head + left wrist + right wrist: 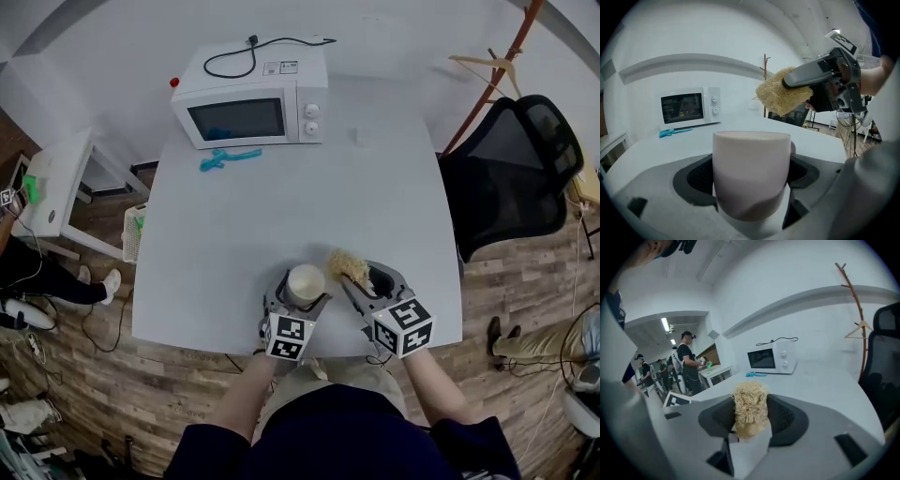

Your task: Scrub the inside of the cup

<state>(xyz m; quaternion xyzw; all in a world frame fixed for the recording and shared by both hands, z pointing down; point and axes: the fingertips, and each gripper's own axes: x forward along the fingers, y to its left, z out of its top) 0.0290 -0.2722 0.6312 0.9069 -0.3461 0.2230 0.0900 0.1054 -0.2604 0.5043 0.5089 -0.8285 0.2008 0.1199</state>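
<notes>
Both your grippers have their jaws closed on something. Your left gripper [304, 292] clamps the white cup [306, 279] by its sides, upright, at the near edge of the table [281, 206]. Your right gripper [360, 279] pinches a straw-coloured scrubber [344, 264], which is just beside the cup's rim, outside it.

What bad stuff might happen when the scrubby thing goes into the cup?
1. The left gripper pinches the smooth cup only by its sides, so pushing down might make it slip or tip.
2. The cup sits near the front edge of the table, so a slip might send it to the floor.
3. The right gripper pinches only part of the scrubber, which might pull loose inside the cup.
</notes>
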